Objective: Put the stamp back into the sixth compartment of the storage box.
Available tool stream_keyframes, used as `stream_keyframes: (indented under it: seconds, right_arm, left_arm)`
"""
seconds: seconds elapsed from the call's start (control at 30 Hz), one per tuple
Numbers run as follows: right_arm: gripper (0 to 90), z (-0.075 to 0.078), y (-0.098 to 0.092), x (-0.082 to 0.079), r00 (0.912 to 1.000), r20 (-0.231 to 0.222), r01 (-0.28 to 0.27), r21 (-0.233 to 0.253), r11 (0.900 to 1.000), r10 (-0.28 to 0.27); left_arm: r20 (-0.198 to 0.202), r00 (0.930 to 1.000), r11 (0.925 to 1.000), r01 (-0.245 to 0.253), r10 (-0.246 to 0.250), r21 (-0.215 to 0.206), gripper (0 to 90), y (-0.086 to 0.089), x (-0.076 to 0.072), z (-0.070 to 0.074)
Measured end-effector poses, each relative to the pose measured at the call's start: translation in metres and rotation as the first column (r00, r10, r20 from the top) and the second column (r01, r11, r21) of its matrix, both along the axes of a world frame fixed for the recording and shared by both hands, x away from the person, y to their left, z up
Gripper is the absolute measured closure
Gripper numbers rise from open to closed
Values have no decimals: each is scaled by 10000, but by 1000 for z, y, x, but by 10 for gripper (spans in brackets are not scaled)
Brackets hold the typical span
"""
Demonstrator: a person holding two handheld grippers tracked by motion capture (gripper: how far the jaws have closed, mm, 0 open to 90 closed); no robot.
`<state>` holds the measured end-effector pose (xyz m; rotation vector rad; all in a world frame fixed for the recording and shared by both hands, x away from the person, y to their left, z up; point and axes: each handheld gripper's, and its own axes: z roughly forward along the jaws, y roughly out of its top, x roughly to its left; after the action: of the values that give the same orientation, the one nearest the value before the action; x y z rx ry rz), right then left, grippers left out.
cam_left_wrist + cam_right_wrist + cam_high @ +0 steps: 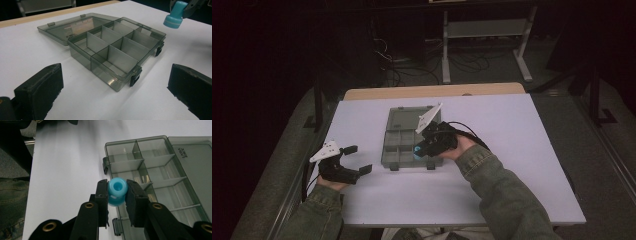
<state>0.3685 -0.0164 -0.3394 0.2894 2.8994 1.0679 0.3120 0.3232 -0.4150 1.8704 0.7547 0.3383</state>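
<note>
Table (512, 165) w/ white top takes up most of the high view; mid-table sits the grey see-through organizer box (409, 140), lid flung open flat on its far side, dividers making several compartments, all looking empty as far as I can tell. Left gripper (353, 160) hangs near the table's left edge, well apart from the box, jaws spread wide & holding nothing; in the left gripper view the box lies ahead betw. the two black pads. Right gripper (117, 192) is at the box's near right corner, jaws closed snug on a small blue spool (117, 190), pinched at the waist. Spool's long axis runs along the gripper's line of sight, bore facing the camera in the right gripper view, flanges fore & aft. Key relation: the spool hovers over the box's front rim by the latch (116, 227), w/ the nearest compartment just beyond & to the camera's right, so the drop prob. needs a short shift inward over a cell before letting go. Right hand is clearly the nearer one; left is idle, could steady the box if it slides.
</note>
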Motion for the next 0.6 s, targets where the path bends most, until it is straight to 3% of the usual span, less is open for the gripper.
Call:
stream_keyframes:
  seconds: [0.6]
  right_arm:
    - [712, -9, 26, 9, 9996, -58, -276, -333, 9991, 274]
  left_arm:
    - [8, 10000, 10000, -7, 7, -24, 0, 0, 0, 0]
